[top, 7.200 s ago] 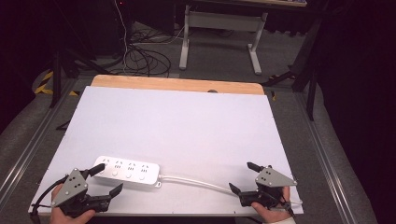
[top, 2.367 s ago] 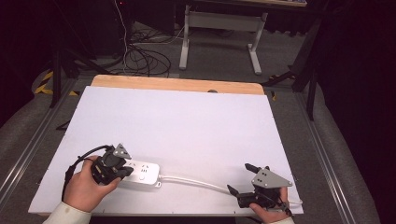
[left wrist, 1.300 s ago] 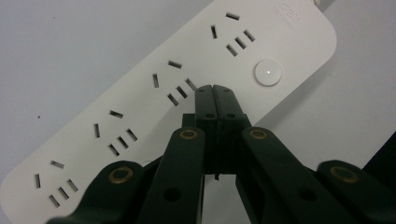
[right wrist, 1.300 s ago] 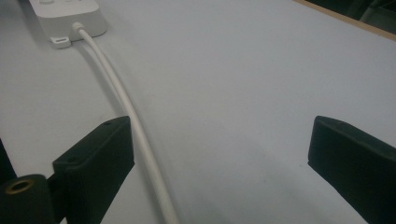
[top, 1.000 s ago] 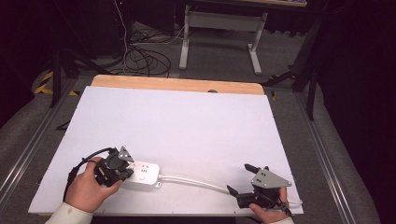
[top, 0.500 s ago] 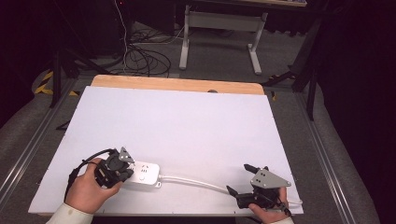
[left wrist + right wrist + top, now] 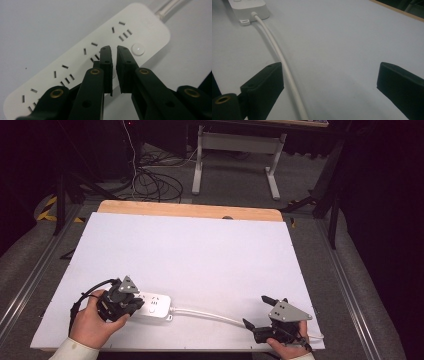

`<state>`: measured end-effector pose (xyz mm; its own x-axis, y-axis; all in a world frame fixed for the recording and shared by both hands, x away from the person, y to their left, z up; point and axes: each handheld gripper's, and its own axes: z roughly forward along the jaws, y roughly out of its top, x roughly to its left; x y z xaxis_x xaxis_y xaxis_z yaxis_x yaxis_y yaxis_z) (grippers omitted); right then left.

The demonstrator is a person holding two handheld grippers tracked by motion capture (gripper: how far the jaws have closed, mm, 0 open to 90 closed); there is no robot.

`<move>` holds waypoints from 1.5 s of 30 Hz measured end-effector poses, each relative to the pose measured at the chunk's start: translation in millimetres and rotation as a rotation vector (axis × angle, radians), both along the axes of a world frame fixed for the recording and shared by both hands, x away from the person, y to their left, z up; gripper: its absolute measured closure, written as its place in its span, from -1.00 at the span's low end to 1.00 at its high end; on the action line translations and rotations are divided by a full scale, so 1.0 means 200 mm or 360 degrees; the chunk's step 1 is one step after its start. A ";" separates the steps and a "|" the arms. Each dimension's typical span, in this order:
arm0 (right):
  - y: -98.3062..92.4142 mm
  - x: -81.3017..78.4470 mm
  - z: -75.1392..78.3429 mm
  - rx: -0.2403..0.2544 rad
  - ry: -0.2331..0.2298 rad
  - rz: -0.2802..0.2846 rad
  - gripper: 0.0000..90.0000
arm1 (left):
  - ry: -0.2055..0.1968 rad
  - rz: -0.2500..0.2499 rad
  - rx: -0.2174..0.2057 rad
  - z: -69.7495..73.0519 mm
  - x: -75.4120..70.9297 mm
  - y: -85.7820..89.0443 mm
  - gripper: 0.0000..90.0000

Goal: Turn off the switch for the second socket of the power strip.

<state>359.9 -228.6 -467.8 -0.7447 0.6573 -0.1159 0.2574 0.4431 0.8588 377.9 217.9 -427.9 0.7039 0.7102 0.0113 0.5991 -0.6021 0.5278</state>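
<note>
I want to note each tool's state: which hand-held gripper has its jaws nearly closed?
The left hand-held gripper, over the white plastic power strip: its jaws are almost together. The right hand-held gripper has its jaws wide apart.

The left gripper points down, its black jaws nearly together (a thin gap remains); the right gripper lies low, jaws spread wide.
</note>
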 end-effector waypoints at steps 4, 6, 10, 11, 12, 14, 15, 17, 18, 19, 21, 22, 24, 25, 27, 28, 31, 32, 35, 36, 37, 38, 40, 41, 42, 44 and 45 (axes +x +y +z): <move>0.00 0.00 0.00 -0.0001 0.0001 0.0000 -0.82 | -0.0091 -0.0022 -0.0008 0.09 -0.05 -0.01 0.87; 0.01 0.00 0.00 -0.0002 -0.0001 0.0001 -0.82 | -0.0102 -0.0026 -0.0009 0.11 -0.06 -0.01 0.88; 0.00 0.00 0.00 0.0002 -0.0001 -0.0001 -0.82 | -0.0105 -0.0023 -0.0014 0.12 -0.06 0.00 0.91; 0.00 0.00 0.00 0.0001 -0.0001 -0.0001 -0.82 | -0.0106 -0.0014 -0.0011 0.12 -0.06 0.00 0.91; 0.00 0.00 0.00 0.0000 0.0000 -0.0001 -0.82 | -0.0104 -0.0014 -0.0011 0.12 -0.06 0.00 0.91; 0.00 0.00 0.00 0.0002 0.0002 0.0000 -0.82 | -0.0106 -0.0024 -0.0006 0.12 -0.06 0.00 0.91; 0.00 0.00 0.00 -0.0001 0.0003 -0.0002 -0.82 | -0.0107 -0.0025 -0.0005 0.12 -0.06 0.00 0.91; 0.00 0.00 0.00 -0.0001 0.0004 -0.0003 -0.82 | -0.0113 -0.0040 -0.0021 0.12 -0.06 0.01 0.88; 0.00 0.00 0.00 -0.0004 -0.0002 -0.0001 -0.82 | -0.0116 -0.0038 -0.0036 0.13 -0.06 0.01 0.84; 0.00 0.00 0.00 -0.0004 -0.0001 -0.0002 -0.82 | -0.0125 -0.0039 -0.0042 0.13 -0.06 0.01 0.79; 0.00 0.00 0.00 0.0002 0.0003 -0.0005 -0.82 | -0.0150 -0.0045 -0.0068 0.14 -0.07 0.01 0.63; 0.00 0.00 0.00 -0.0002 -0.0001 -0.0003 -0.82 | -0.0166 -0.0050 -0.0110 0.15 -0.07 0.02 0.38; 0.00 0.00 0.00 -0.0002 -0.0002 -0.0002 -0.82 | -0.0162 -0.0072 -0.0183 0.16 -0.07 0.03 0.28; 0.00 0.00 0.00 -0.0003 -0.0002 -0.0002 -0.82 | -0.0136 -0.0080 -0.0206 0.16 -0.07 0.03 0.16; 0.00 0.00 0.00 0.0002 0.0004 -0.0007 -0.82 | -0.0120 -0.0103 -0.0248 0.17 -0.07 0.03 0.03; 0.00 0.00 0.00 0.0009 0.0000 -0.0005 -0.82 | -0.0172 -0.0101 -0.0237 0.17 -0.08 0.03 0.05; 0.00 0.00 0.00 0.0010 0.0004 -0.0010 -0.82 | -0.0238 -0.0108 -0.0244 0.17 -0.10 0.03 -0.05; 0.00 0.00 0.00 0.0009 0.0005 -0.0009 -0.82 | -0.0255 -0.0107 -0.0252 0.18 -0.10 0.03 -0.14; -0.01 -0.01 0.00 0.0010 0.0003 -0.0008 -0.82 | -0.0308 -0.0098 -0.0287 0.18 -0.12 0.05 -0.26; -0.01 -0.01 0.00 0.0012 0.0002 -0.0008 -0.82 | -0.0320 -0.0080 -0.0302 0.18 -0.13 0.06 -0.31; -0.01 0.00 0.00 0.0012 0.0001 -0.0010 -0.82 | -0.0326 -0.0075 -0.0310 0.19 -0.13 0.07 -0.32; -0.01 0.00 0.00 0.0010 -0.0001 -0.0012 -0.82 | -0.0330 -0.0070 -0.0321 0.19 -0.13 0.07 -0.35; -0.01 0.00 0.00 0.0014 -0.0001 -0.0010 -0.82 | -0.0360 -0.0053 -0.0326 0.19 -0.14 0.08 -0.44; -0.01 0.00 0.00 0.0015 -0.0004 -0.0008 -0.82 | -0.0380 -0.0049 -0.0326 0.19 -0.14 0.09 -0.46; -0.01 0.00 0.00 0.0016 -0.0010 -0.0004 -0.82 | -0.0396 -0.0048 -0.0327 0.19 -0.14 0.09 -0.48; -0.01 -0.01 0.00 0.0018 -0.0013 -0.0009 -0.82 | -0.0420 -0.0048 -0.0348 0.19 -0.15 0.10 -0.57; -0.01 -0.01 0.00 0.0021 -0.0011 -0.0012 -0.82 | -0.0438 -0.0052 -0.0365 0.19 -0.16 0.11 -0.57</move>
